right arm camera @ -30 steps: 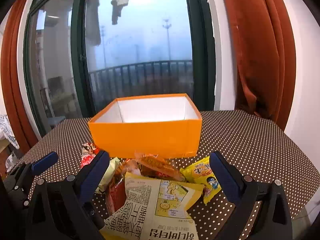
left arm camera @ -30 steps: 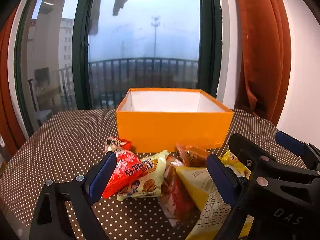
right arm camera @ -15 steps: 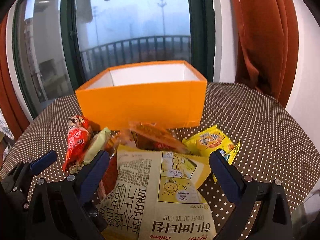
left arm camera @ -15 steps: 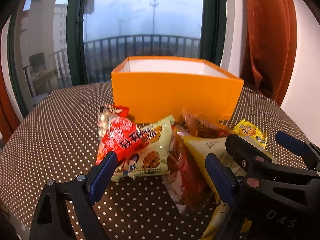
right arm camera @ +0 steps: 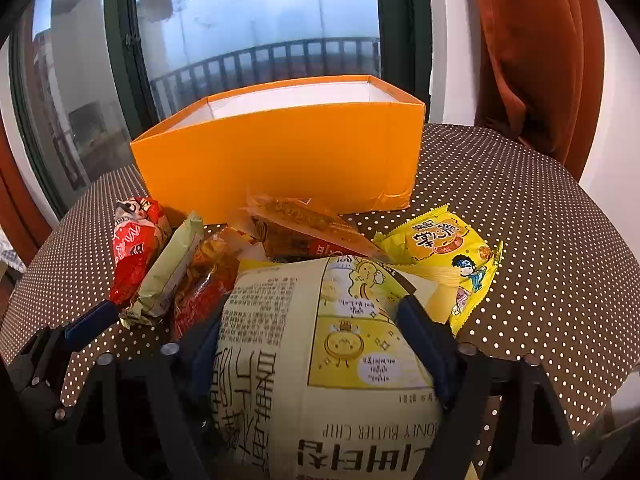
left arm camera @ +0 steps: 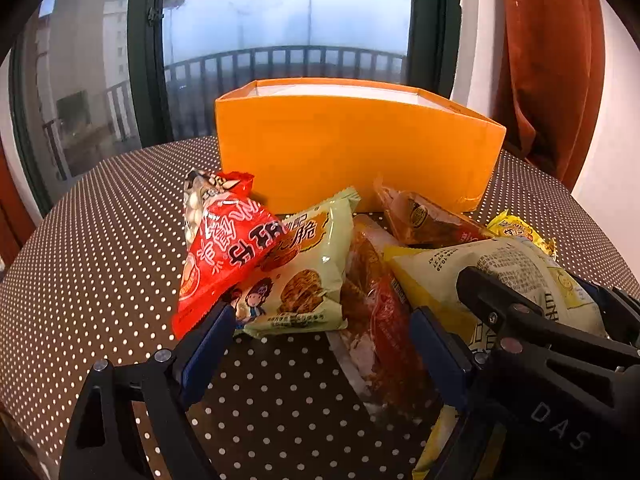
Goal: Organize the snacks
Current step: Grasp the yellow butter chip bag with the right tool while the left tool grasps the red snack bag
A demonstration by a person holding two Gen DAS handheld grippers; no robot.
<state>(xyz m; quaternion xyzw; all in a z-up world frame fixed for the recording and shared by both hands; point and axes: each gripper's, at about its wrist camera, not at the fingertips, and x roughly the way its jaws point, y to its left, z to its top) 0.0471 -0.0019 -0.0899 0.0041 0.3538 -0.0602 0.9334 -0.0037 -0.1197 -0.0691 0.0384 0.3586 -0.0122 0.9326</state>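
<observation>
Several snack packets lie in a pile before an open orange box. My right gripper is closing, and its blue pads press the sides of the big yellow honey butter chip bag, which bulges between them. My left gripper stands open low over the table, nothing pressed between its pads. Just ahead of it lie a green cracker packet and a clear red packet, with a red packet leaning over its left finger. A small yellow packet lies right of the chip bag.
A brown dotted tablecloth covers the round table. An orange-brown packet rests against the box front. A large window is behind the box and a rust curtain hangs at the right. The box interior shows white walls.
Both grippers have come down and closer to the snack pile. The right jaws have narrowed onto the yellow chip bag, which now bulges between them. The left jaws stay wide.
</observation>
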